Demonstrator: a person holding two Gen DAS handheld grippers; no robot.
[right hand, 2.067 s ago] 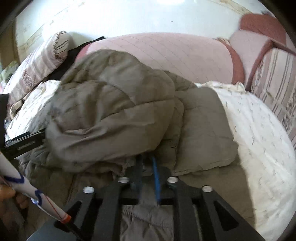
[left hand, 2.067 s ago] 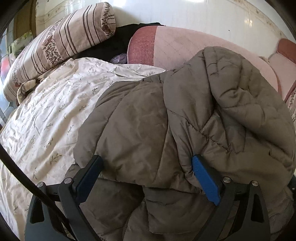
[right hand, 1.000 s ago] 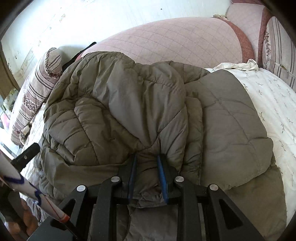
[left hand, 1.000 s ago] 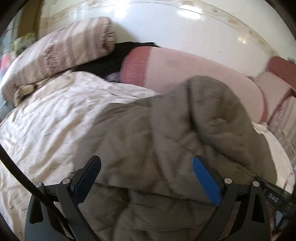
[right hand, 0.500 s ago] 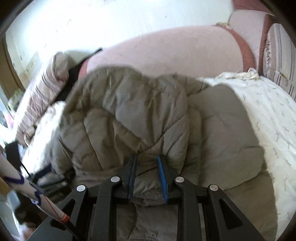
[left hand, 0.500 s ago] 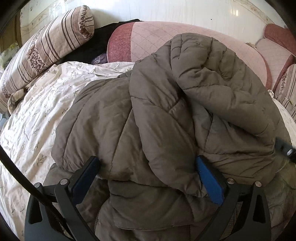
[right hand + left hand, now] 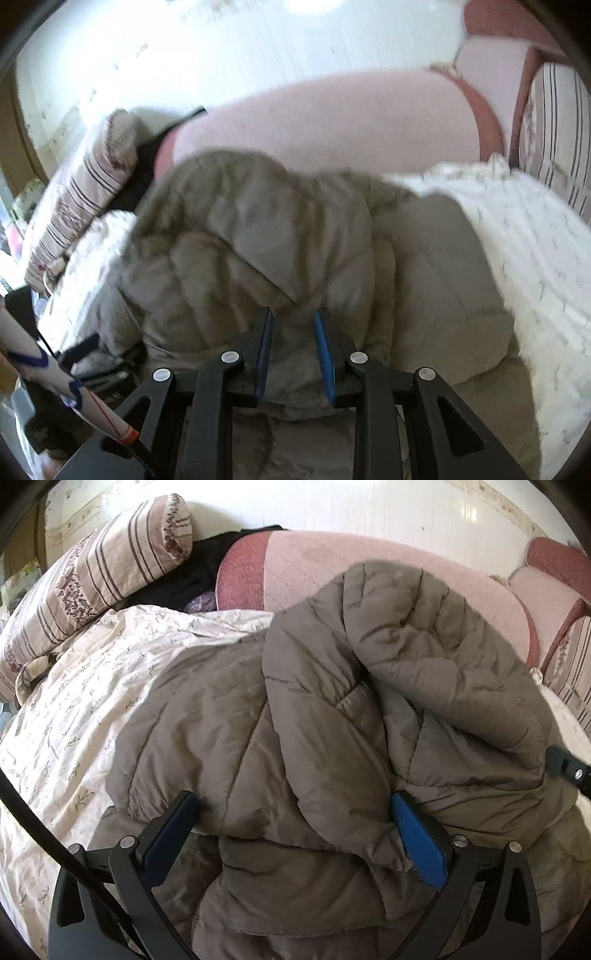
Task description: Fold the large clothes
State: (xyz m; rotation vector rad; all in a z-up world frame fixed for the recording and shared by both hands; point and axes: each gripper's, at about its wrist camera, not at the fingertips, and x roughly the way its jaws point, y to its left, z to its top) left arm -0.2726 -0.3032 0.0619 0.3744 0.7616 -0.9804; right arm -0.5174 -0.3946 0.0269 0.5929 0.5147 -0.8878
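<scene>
A large grey-brown quilted puffer jacket (image 7: 332, 720) lies bunched on the bed, its upper part folded over toward me. My left gripper (image 7: 295, 808) is wide open, its jaws standing on either side of a thick fold of the jacket. In the right wrist view the jacket (image 7: 258, 251) fills the middle, blurred by motion. My right gripper (image 7: 293, 332) is shut on a bunched fold of the jacket's near edge. The tip of the right gripper (image 7: 565, 768) shows at the right edge of the left wrist view.
The bed has a white floral sheet (image 7: 74, 709). A pink quilted bolster (image 7: 332, 572) runs along the white wall behind. A striped pillow (image 7: 92, 587) lies at the far left, with dark clothes (image 7: 192, 572) beside it. Striped cushions (image 7: 554, 140) stand at the right.
My right gripper has stayed shut on the jacket fold and pulled it; the view now blurs with motion. My left gripper stays open around the jacket, which has shifted slightly.
</scene>
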